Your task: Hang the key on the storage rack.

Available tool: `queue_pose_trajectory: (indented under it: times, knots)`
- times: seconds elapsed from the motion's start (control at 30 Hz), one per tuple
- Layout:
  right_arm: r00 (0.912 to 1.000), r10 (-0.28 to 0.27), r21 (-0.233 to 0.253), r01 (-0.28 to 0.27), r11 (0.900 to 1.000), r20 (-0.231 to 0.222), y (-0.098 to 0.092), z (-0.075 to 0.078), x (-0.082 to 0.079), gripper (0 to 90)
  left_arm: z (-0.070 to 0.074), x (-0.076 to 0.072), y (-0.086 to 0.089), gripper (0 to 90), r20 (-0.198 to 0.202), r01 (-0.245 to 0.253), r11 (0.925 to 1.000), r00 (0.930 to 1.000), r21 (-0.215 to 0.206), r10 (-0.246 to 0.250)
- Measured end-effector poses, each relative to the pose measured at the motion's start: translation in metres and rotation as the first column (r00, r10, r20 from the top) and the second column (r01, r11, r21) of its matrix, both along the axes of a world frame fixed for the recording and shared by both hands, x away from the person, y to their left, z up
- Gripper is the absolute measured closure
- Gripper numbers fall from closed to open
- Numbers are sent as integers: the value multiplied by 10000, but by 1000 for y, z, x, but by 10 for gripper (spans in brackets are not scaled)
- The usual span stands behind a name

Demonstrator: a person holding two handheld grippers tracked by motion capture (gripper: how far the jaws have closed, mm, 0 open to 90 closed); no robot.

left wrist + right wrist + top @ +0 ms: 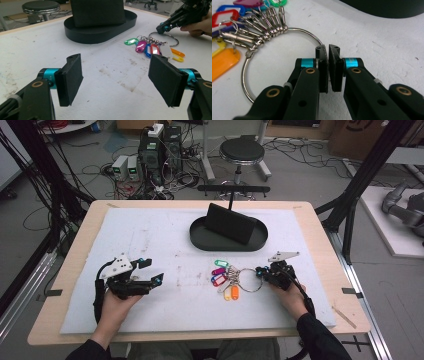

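Note:
A large metal key ring (305,31) lies on the white mat, with several coloured tags (222,277) fanned out on its left side. My right gripper (260,270) is shut on the ring's right edge, and the wire runs in between its closed jaws (328,48). My left gripper (154,271) rests at the mat's left with its jaws wide open (115,80) and nothing between them. From the left gripper view the tags (150,47) and the right gripper (161,27) lie ahead to the right.
A black oval tray (200,237) holding a tilted black panel (230,224) sits at the middle back of the mat (150,230). Beyond the table stand a round stool (242,151) and electronics boxes (150,152) among cables. Black frame posts flank both sides.

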State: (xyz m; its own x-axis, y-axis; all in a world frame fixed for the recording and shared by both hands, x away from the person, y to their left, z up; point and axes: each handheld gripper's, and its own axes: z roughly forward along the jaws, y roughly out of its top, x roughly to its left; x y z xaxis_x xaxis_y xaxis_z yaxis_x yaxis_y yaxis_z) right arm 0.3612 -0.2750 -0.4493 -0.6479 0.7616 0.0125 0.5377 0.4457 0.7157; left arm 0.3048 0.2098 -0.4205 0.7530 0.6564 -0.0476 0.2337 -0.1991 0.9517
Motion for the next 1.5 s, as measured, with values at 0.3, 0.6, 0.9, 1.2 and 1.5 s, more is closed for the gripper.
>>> queue_pose_trajectory:
  times: [0.3,0.6,0.9,1.2,1.5]
  knots:
    - [9968,-492,2587,314,9655,627,-17,23,-7,878,0,-1,1,272,36,-23,10000,10000,-18,23]
    - [9977,14,3875,-273,9215,670,-6,33,-17,874,1,-2,-1,273,68,60,10000,10000,-18,-60]
    - [9993,344,3507,-362,9358,115,2,29,-17,861,1,-2,-1,273,57,137,9999,9999,21,-137]
    - [9950,683,3230,-885,9423,733,4,39,-20,877,1,-3,-2,273,64,165,9999,9998,3,-165]
    - [9889,877,3520,-1251,9276,1203,-1,59,-15,879,1,-4,-1,273,49,172,9998,9998,-48,-172]
